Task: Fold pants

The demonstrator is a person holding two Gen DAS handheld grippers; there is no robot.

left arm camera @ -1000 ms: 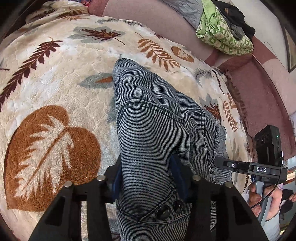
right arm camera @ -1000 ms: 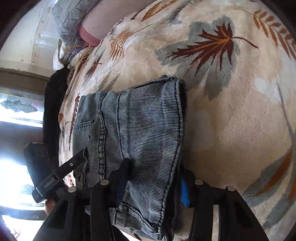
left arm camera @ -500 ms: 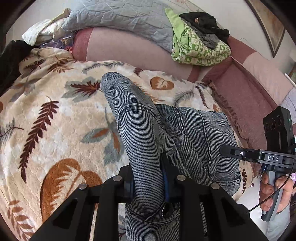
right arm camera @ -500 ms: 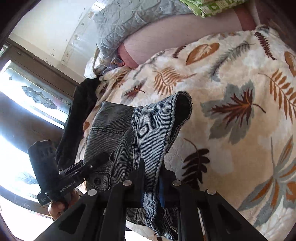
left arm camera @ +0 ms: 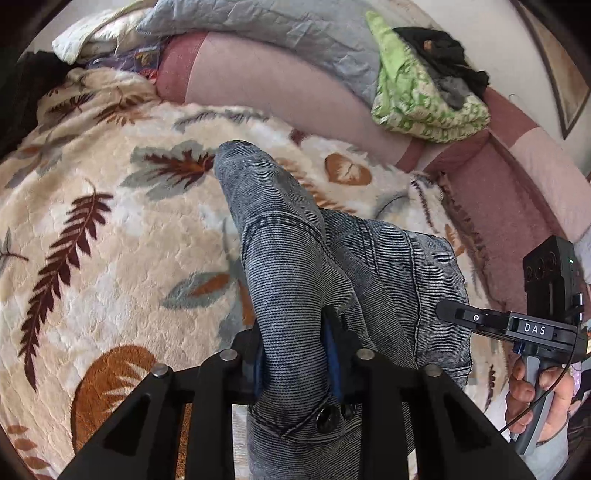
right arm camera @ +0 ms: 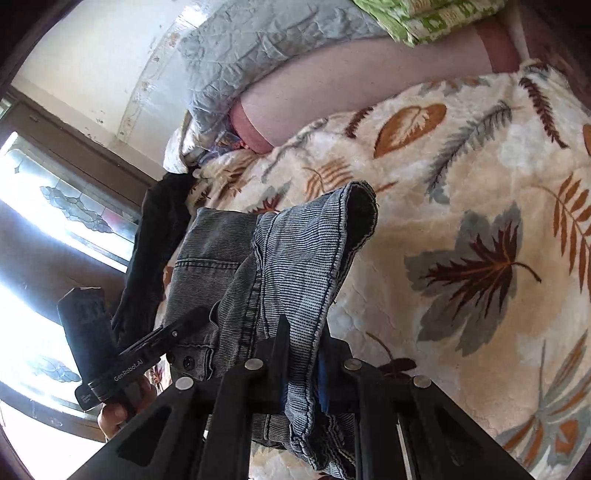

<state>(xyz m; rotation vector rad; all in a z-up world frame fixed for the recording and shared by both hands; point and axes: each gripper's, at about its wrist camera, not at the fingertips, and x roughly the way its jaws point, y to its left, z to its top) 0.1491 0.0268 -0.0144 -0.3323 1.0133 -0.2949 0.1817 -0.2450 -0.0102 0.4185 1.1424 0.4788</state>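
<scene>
Grey-blue denim pants (left arm camera: 295,266) lie folded on a leaf-print blanket (left arm camera: 110,229). My left gripper (left arm camera: 295,350) is shut on the waistband end, near the dark buttons, and holds it raised off the bed. My right gripper (right arm camera: 303,354) is shut on the pants (right arm camera: 295,258) at a hemmed edge and lifts it too. The fabric drapes forward from both grippers onto the blanket (right arm camera: 461,184). The right gripper also shows at the right of the left wrist view (left arm camera: 443,308), and the left gripper at the lower left of the right wrist view (right arm camera: 205,314).
A pink bolster (left arm camera: 280,85) runs along the back of the bed, with a grey quilt (left arm camera: 266,26) and a green patterned cloth (left arm camera: 417,92) piled on it. Dark clothing (right arm camera: 159,236) lies at the bed edge by a bright window (right arm camera: 55,229).
Both grippers closed on the pants and lifted them; over the last half second they rose slightly and the fabric bunched more between the fingers.
</scene>
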